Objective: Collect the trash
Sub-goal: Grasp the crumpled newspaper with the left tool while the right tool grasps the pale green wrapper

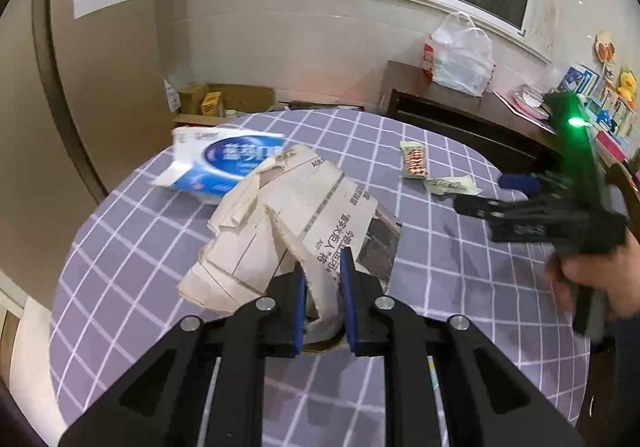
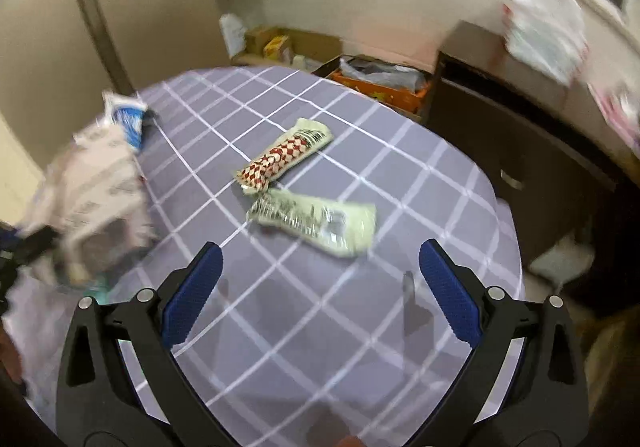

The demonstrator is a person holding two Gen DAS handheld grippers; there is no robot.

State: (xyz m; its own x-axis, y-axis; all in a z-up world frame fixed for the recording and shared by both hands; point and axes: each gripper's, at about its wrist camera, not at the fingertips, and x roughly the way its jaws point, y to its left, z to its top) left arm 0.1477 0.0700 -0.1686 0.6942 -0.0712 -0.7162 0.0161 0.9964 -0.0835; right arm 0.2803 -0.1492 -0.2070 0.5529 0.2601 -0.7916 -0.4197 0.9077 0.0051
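Here, from the left wrist camera, the left gripper [image 1: 325, 287] has its blue pads closed narrowly on a strip of crumpled newspaper [image 1: 288, 223], which spreads forward and to the left of the fingers over the grid-patterned tablecloth [image 1: 460, 287]. Just beyond the paper, farther ahead and left, lies a blue-and-white package [image 1: 218, 163], partly covered by the paper's far edge. Ahead and to the right of the tongs, well apart from them, sit a red-and-white checkered wrapper [image 1: 414, 163] and, just beside it, a pale green wrapper [image 1: 454, 185]. At the right edge, the right gripper [image 1: 480, 195] reaches in toward those wrappers, held by a hand [image 1: 592, 279], with a green light on its body; its fingers stand apart. Beyond the table, a white plastic bag [image 1: 462, 55] rests on a dark cabinet [image 1: 460, 115].

From the right wrist camera, the right gripper [image 2: 320, 267] is spread wide with nothing between its pads, hovering above the tablecloth [image 2: 360, 327]. Directly ahead of the fingers, near them, lies the pale green wrapper [image 2: 320, 221]; the checkered wrapper [image 2: 286, 155] sits just behind it, their ends touching or nearly so. Far to the left, blurred, the newspaper [image 2: 92, 199] hangs from the left gripper, with the blue-and-white package [image 2: 126, 119] beyond it. An orange box [image 2: 384, 87] stands past the table's far edge.
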